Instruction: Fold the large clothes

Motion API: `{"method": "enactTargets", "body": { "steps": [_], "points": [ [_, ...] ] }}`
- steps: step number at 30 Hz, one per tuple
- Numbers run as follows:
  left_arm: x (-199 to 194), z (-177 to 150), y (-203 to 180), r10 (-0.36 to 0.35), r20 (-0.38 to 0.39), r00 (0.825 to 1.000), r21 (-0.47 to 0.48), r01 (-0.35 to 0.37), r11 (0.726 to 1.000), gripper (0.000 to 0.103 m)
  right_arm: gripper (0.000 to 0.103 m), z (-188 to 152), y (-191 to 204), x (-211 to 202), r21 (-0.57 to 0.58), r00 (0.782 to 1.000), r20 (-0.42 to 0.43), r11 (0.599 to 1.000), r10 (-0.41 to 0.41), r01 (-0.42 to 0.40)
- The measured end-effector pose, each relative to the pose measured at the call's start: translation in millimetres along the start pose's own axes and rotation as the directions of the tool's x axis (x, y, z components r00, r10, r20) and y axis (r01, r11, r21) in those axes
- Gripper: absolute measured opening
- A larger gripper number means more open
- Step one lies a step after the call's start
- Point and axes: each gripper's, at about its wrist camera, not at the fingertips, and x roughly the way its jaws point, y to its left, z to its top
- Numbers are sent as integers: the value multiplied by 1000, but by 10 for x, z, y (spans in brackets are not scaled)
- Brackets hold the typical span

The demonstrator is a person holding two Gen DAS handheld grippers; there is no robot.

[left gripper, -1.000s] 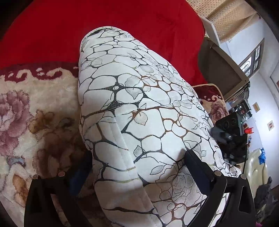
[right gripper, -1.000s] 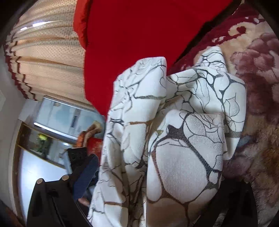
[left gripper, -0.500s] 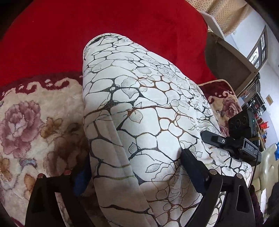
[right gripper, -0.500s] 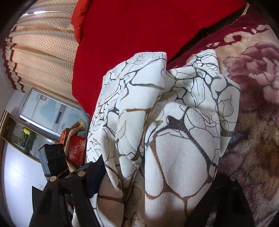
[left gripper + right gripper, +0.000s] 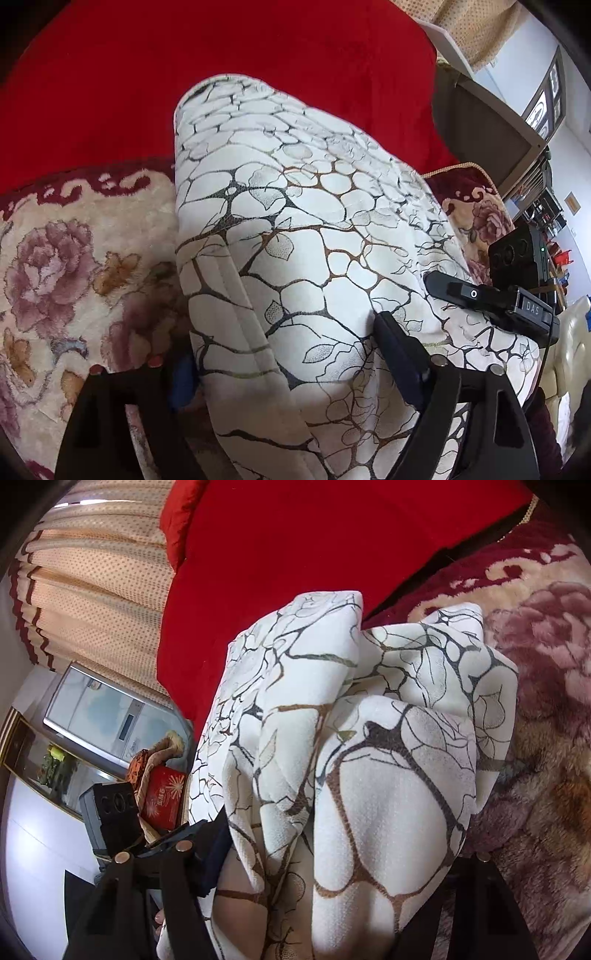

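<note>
a red cushion is seen behind the white garment, which is laid on a floral blanket. the garment, printed with dark branching lines and leaves, is bunched into thick folds. the left tool and the right tool have just been closing and are each clamped around the garment's folds.

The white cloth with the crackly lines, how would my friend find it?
Start at the big red blanket, then come down onto the fuzzy flowered blanket. The white cloth lies bunched on it. Only it has dark branching lines and little leaves, not roses.
</note>
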Motion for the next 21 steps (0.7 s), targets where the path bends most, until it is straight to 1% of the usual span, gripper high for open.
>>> {"method": "enactTargets", "body": {
  "steps": [1, 2, 4, 5, 6, 7, 8, 10, 13, 15, 18, 21],
  "points": [
    [7, 8, 53, -13, -19, 1000, -7, 13, 1000, 96, 71, 3, -5, 2, 2, 1000, -1, 1000, -1, 1],
    [35, 11, 91, -32, -37, 999, -17, 32, 999, 97, 71, 5, -22, 5, 5, 1000, -3, 1000, -1, 1],
    [65, 23, 173, -81, -50, 995, -54, 79, 995, 97, 71, 10, -63, 8, 11, 1000, -8, 1000, 1, -1],
    [47, 30, 211, -105, -40, 994, -79, 102, 992, 97, 71, 13, -70, 7, 12, 1000, -7, 1000, 3, -2],
    [8, 31, 243, -116, -21, 993, -97, 113, 989, 88, 71, 12, -64, 0, 9, 1000, -5, 1000, 2, -2],
    [-24, 33, 255, -117, -3, 993, -106, 116, 988, 77, 71, 10, -50, -9, 4, 1000, -2, 1000, 1, -1],
    [-62, 36, 261, -121, 13, 993, -110, 122, 986, 74, 70, 3, -26, -22, -4, 1000, 4, 1000, -2, 2],
    [-138, 40, 264, -129, 44, 991, -109, 133, 985, 62, 69, -7, 43, -37, -26, 1000, 10, 1000, -8, 8],
    [-274, 36, 208, -124, 79, 989, -76, 130, 989, 55, 65, -22, 201, -84, -57, 1000, 31, 998, 4, -2],
    [-383, 34, 170, -119, 107, 987, -46, 124, 991, 52, 65, -21, 331, -138, -81, 998, 57, 996, 31, -26],
    [-593, 32, 152, -97, 151, 984, -23, 101, 995, 51, 64, -24, 534, -194, -120, 993, 86, 991, 76, -65],
    [-881, 22, 192, -58, 211, 976, -19, 64, 998, 51, 63, -57, 743, -174, -168, 988, 101, 981, 119, -101]
  ]
}}
